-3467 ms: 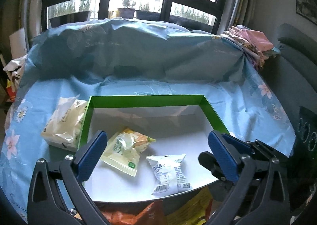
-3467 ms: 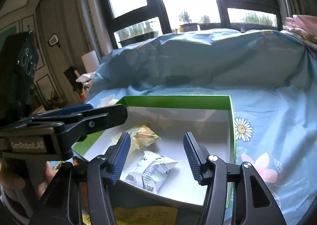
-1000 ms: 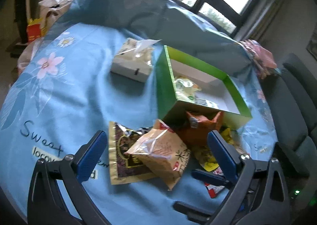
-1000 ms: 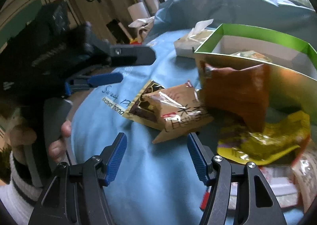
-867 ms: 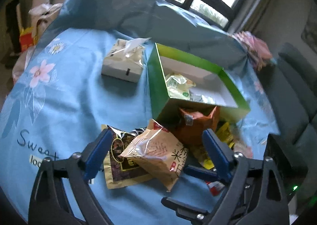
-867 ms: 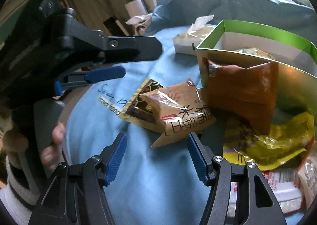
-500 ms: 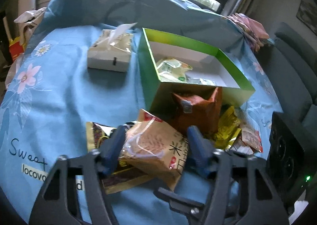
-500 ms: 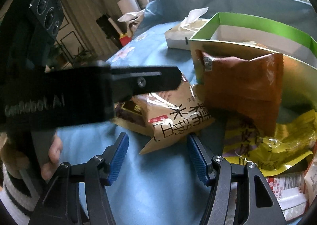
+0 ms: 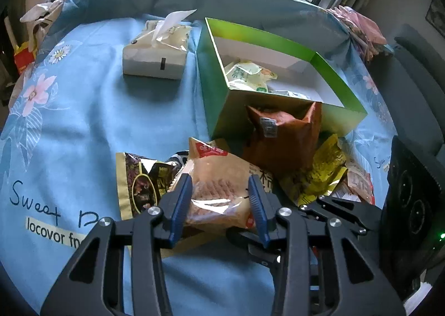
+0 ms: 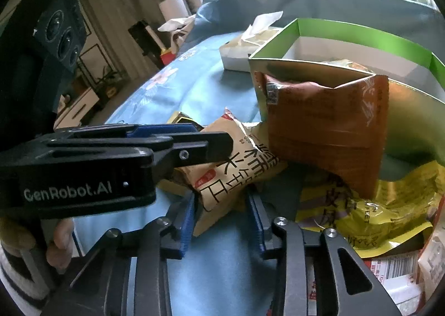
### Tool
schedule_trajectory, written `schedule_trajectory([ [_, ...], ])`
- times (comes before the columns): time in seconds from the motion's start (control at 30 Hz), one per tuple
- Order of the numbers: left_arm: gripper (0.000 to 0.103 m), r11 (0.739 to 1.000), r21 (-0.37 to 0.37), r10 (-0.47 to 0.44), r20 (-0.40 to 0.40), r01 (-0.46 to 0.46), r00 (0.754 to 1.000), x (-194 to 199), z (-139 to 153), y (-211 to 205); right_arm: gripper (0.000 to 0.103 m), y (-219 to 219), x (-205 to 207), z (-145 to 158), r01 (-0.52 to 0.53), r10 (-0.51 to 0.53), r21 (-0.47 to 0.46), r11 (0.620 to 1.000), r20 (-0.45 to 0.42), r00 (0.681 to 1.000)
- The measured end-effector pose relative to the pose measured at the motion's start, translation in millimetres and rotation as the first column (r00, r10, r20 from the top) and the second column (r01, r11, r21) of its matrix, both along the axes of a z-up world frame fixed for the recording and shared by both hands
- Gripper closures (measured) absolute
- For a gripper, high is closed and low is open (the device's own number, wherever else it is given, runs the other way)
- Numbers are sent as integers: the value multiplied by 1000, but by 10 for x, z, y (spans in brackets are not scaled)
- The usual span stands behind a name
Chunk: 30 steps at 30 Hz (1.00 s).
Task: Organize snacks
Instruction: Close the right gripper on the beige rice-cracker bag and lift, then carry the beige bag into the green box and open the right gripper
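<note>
Currently both grippers are closing on the tan snack bag [image 9: 219, 190] at 6 o'clock of the green box [image 9: 217, 110]: left gripper [image 9: 221, 199] straddles its body, right gripper [image 10: 222, 218] its corner; you should let both seat before lifting.

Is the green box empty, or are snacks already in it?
Not empty: the green box holds a pale green packet and at least one more behind its near wall.

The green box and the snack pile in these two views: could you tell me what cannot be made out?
- Green box contents, right wrist view: near wall and orange bag hide them.
- Dark packet, right wrist view: left gripper covers it.
- Yellow bag: print blurred.
</note>
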<state>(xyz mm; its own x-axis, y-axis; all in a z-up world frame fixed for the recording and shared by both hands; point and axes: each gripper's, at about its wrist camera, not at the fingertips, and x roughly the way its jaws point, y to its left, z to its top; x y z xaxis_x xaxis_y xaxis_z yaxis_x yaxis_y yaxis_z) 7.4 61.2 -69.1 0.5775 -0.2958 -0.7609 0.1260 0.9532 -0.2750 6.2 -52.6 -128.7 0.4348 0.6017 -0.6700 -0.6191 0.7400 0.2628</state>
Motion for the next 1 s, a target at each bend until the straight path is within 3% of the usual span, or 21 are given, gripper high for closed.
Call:
schedule_trajectory([
  [0.13,63,1000,17,5,8,-5,1000,-86,49,7,70,-24,-75,55,-20,19,19,1000,13,1000],
  [0.53,63,999,38,9,140,-15,990,-303,420,-8,70,-55,-267,369,-42,36,64,997,92,995],
  [1.0,63,999,32,-35,220,29,975,-8,712,-325,70,-399,-138,704,25,-41,83,996,196,980],
])
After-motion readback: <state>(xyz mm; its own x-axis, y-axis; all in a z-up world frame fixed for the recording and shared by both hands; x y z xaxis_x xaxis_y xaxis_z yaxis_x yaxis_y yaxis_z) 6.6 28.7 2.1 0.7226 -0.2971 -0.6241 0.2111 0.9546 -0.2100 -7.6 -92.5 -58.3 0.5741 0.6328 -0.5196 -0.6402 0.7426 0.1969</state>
